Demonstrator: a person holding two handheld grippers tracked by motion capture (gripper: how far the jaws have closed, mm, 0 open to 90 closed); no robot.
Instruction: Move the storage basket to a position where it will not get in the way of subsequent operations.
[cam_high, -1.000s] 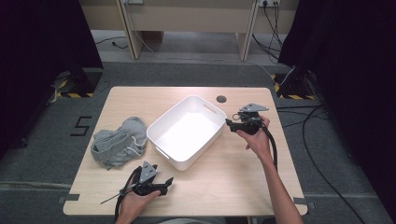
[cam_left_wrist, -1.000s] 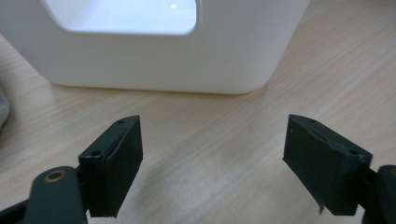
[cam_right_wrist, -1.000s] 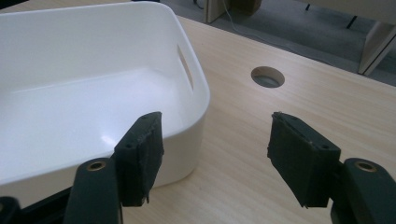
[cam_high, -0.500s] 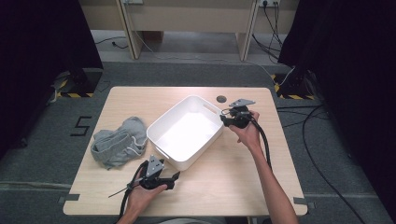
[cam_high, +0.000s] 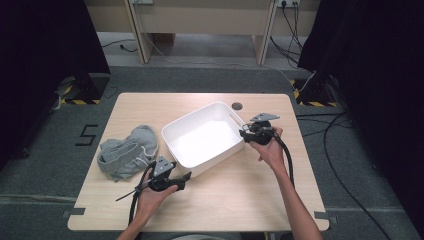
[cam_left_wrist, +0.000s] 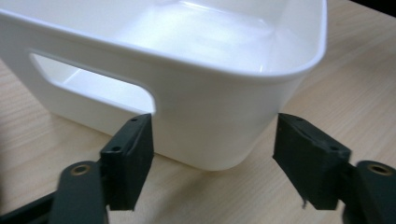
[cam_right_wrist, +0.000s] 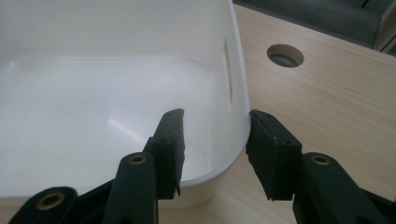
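A white plastic bin (cam_high: 192, 116) sits empty at the middle of the wooden table. My left gripper (cam_high: 187, 176) lies near the front edge and points at the bin's near corner (cam_left_wrist: 210, 116). Its jaws are open and have just been closing; the corner stands ahead of them, untouched. My right gripper (cam_high: 243, 134) straddles the rim (cam_right_wrist: 240, 84) at the bin's right corner, one jaw inside and one outside. These jaws (cam_right_wrist: 215, 115) have just been closing; the outer one is at the rim, while a gap remains between the inner one and the wall.
A crumpled grey cloth (cam_high: 127, 152) lies on the table left of the bin. A round cable hole (cam_high: 237, 106) sits near the far edge, also seen beyond the bin as a cable hole (cam_right_wrist: 285, 55). Cables trail off the table's front and right.
My left gripper has moved right and a little up towards the bin's near corner. My right gripper has shifted left onto the bin's rim, and its jaws have narrowed.
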